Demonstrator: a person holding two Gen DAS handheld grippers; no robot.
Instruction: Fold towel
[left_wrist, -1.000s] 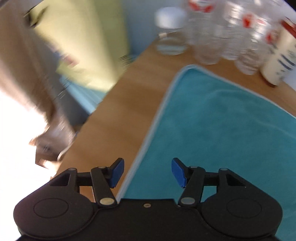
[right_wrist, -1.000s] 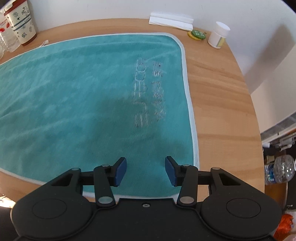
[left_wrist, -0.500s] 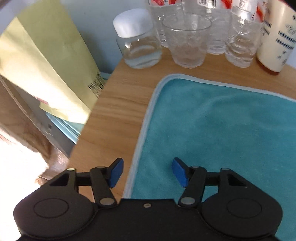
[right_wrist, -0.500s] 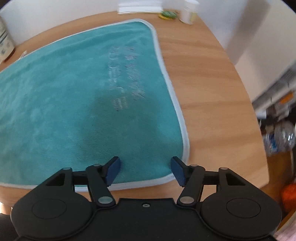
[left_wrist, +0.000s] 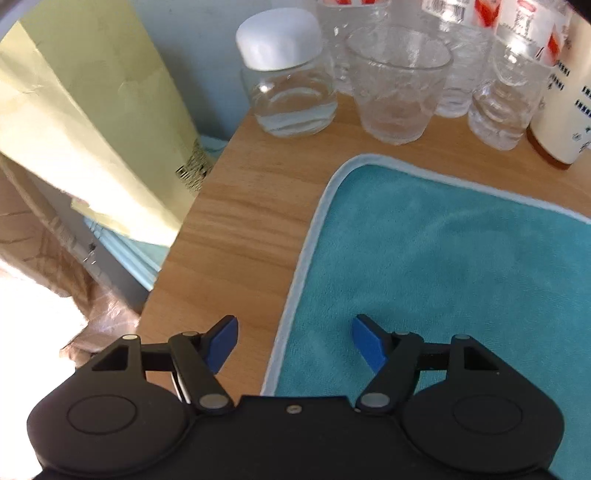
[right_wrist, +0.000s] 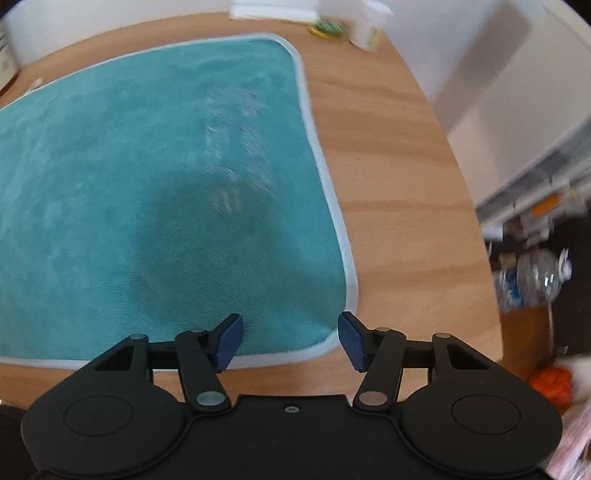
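A teal towel (left_wrist: 454, 266) with a pale grey border lies flat on a round wooden table (left_wrist: 251, 206). In the left wrist view my left gripper (left_wrist: 293, 345) is open above the towel's left edge, its blue pads straddling the border. The towel's far left corner curves just short of the glassware. In the right wrist view the towel (right_wrist: 147, 177) fills the left half, with faint lettering near its right side. My right gripper (right_wrist: 291, 341) is open just above the towel's near right corner, nothing between its pads.
Behind the towel's left corner stand a white-lidded glass jar (left_wrist: 286, 77), a tumbler (left_wrist: 397, 81), plastic water bottles (left_wrist: 506, 85) and a cream bottle (left_wrist: 561, 96). Yellow paper (left_wrist: 85, 122) hangs beyond the table's left edge. A small white pot (right_wrist: 367, 27) sits at the far right rim.
My left gripper swung toward the towel's far left corner, so the jar and glass loom larger. My right gripper drew back and right to the towel's near right corner. Both stayed open.
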